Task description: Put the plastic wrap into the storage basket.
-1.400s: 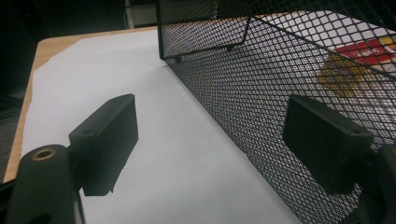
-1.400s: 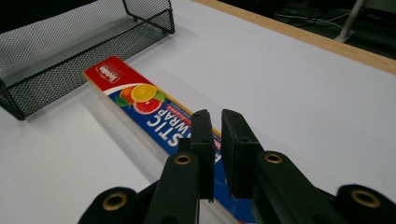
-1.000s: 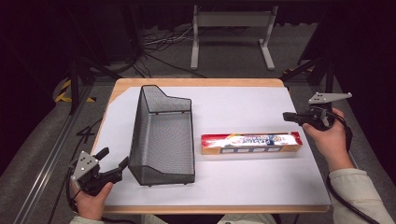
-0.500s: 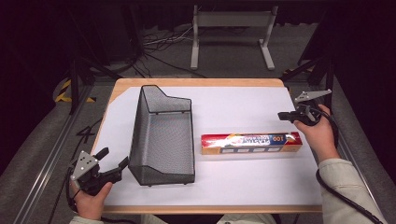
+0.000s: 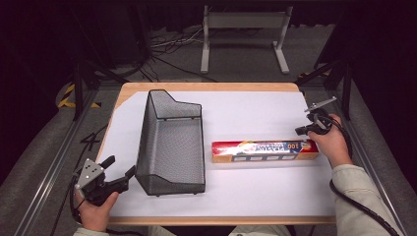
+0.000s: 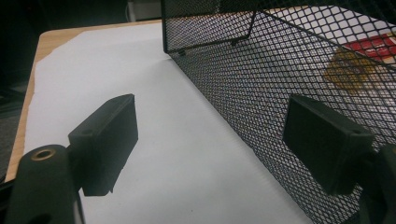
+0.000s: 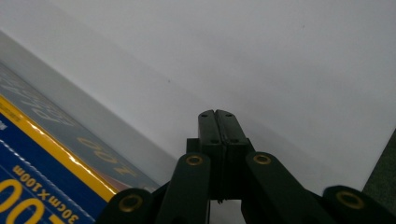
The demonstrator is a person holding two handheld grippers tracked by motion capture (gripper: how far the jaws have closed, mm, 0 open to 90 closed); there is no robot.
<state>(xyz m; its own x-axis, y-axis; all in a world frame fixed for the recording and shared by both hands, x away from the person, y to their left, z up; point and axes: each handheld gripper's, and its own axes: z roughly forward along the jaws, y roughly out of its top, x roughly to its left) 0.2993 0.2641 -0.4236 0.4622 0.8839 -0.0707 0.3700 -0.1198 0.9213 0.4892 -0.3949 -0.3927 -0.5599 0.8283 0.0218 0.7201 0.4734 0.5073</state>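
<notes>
Clenched with nothing between its jaws, the right gripper (image 5: 306,129) hovers just beside the right end of the long foil box (image 5: 264,150), which lies flat on the white table cover (image 5: 255,115) with its long axis running left to right, so the right hand (image 5: 333,143) is much the nearer one and would likely need to spread its jaws across the box's narrow width. Left gripper (image 5: 118,175), by contrast, rests released at the near left corner, its jaws wide apart close to the front corner of the black wire-mesh basket (image 5: 172,142). Glossy printed cardboard in red, blue and yellow makes the box rigid and square-edged, while the basket is a stiff open-topped mesh with one sloped end.
</notes>
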